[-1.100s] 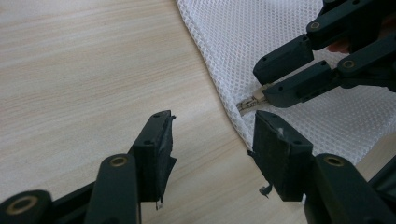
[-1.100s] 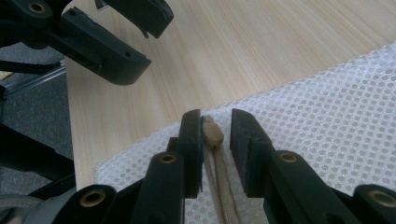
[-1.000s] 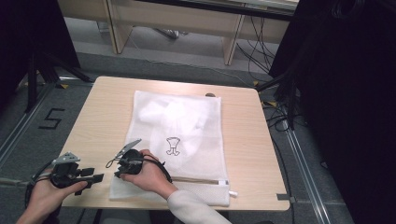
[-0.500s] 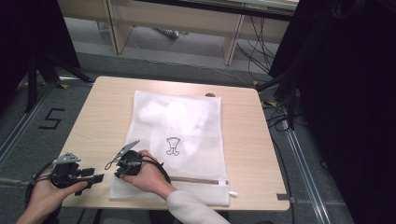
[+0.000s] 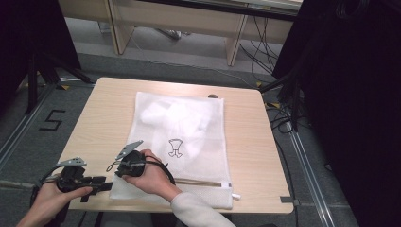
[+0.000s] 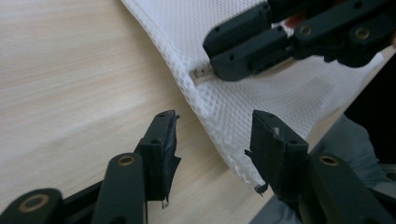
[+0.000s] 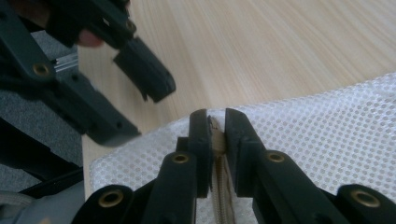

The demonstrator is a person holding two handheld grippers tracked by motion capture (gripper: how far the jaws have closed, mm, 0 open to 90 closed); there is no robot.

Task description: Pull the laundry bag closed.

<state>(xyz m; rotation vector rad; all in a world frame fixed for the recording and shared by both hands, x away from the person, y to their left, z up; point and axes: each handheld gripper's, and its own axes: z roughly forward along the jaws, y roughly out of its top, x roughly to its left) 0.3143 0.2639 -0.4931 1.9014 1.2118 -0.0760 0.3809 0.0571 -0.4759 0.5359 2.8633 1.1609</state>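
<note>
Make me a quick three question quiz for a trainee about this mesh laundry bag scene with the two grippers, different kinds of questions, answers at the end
1. True or false: the right gripper is shut on the zipper of the white mesh bag.
2. Multiple choice: how does the left gripper stand? A) open at the bag's corner, B) shut on the bag, C) lifted high above the table.
3. Fill in: the bag carries a small black ___ on its upper face.

Key:
1. True; its jaws pinch the tan zipper end.
2. A; its jaws are spread, with the bag's edge between them.
3. Printed outline drawing; what it depicts is too small to tell.
</note>
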